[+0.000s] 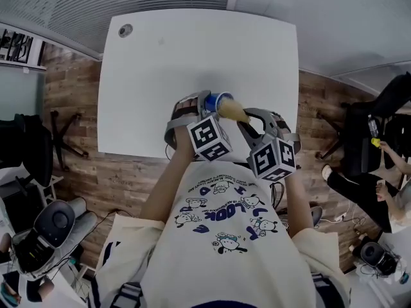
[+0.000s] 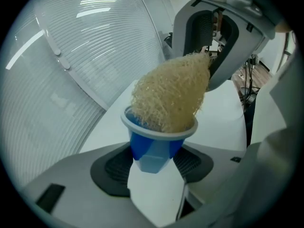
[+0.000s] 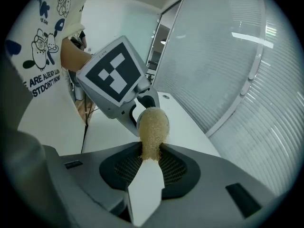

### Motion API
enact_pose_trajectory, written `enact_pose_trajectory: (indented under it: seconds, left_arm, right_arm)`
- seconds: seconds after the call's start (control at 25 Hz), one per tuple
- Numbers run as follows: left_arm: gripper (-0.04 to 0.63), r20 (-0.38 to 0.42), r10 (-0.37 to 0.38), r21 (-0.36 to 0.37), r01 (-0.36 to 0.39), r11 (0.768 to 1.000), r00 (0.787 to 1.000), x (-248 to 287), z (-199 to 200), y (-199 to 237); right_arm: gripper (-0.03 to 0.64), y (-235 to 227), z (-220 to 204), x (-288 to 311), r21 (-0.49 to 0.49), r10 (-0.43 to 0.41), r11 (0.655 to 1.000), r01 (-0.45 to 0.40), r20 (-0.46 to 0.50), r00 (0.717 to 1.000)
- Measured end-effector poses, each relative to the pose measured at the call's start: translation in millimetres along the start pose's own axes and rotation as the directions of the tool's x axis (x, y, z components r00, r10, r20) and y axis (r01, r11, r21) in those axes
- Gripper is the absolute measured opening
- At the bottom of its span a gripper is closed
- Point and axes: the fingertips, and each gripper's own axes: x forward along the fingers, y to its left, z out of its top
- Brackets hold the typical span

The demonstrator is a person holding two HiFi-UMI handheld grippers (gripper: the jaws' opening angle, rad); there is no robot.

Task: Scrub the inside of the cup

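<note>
A small blue cup (image 2: 153,148) with a pale rim sits between the jaws of my left gripper (image 2: 153,163), which is shut on it; the same cup (image 1: 217,100) shows above the table's near edge in the head view. A tan loofah scrubber (image 2: 171,96) pokes into the cup's mouth and fills it. My right gripper (image 3: 151,161) is shut on the loofah's (image 3: 153,129) near end, and its far end is hidden behind the left gripper's marker cube (image 3: 115,77). Both grippers (image 1: 209,136) (image 1: 273,156) meet over the table's front edge.
The white table (image 1: 192,63) stretches away beyond the grippers, with a round grommet (image 1: 125,30) at its far left corner. Office chairs (image 1: 38,236) stand on the wood floor at the left, and a person (image 1: 385,165) sits at the right.
</note>
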Motion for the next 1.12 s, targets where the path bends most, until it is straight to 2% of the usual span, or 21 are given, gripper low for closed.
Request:
enact_pose_trajectory:
  seconds: [0.16,0.32,0.48,0.64,0.68,0.76,0.84,0.92,1.12]
  left_arm:
    - [0.294,-0.027,0.069,0.077,-0.066,0.995,0.997,-3.6,1.5,3.4]
    - [0.293,-0.039,0.154,0.182,-0.145,0.973,0.987,-10.2,9.5,6.7]
    - [0.293,-0.042,0.219,0.25,-0.202,0.947,0.975,-14.2,12.7,13.5]
    - [0.293,-0.052,0.25,0.303,-0.224,0.926,0.967,-14.2,12.2,17.2]
    - [0.293,-0.043,0.274,0.319,-0.247,0.915,0.961,-14.7,13.7,20.8]
    - [0.291,-0.005,0.353,0.358,-0.328,0.874,0.935,-17.3,21.9,32.0]
    - [0.291,0.023,0.397,0.396,-0.372,0.839,0.918,-18.4,28.8,34.8]
    - [0.291,0.032,0.404,0.427,-0.378,0.822,0.914,-17.3,31.5,31.5]
    - [0.29,0.036,0.392,0.444,-0.366,0.818,0.919,-12.5,33.0,27.8]
  right_arm:
    - [0.104,-1.6,-1.4,2.0,0.042,0.08,0.996,-0.079,-0.019,0.997]
    - [0.104,-4.1,-6.3,-0.3,0.111,0.111,0.988,-0.107,-0.028,0.993]
    - [0.103,-5.5,-6.6,0.9,0.234,0.142,0.963,-0.135,-0.013,0.99]
    - [0.103,-7.6,-6.8,3.9,0.32,0.159,0.936,-0.146,-0.016,0.987]
    - [0.103,-7.5,-6.7,4.6,0.339,0.165,0.929,-0.15,-0.016,0.986]
    - [0.103,-6.7,-7.8,5.8,0.384,0.185,0.908,-0.165,-0.016,0.983]
    - [0.101,-6.9,-10.5,6.8,0.432,0.206,0.883,-0.182,-0.009,0.978]
    - [0.101,-7.8,-12.3,8.0,0.475,0.225,0.857,-0.198,0.0,0.974]
    - [0.101,-9.5,-12.9,11.1,0.542,0.266,0.81,-0.222,-0.003,0.964]
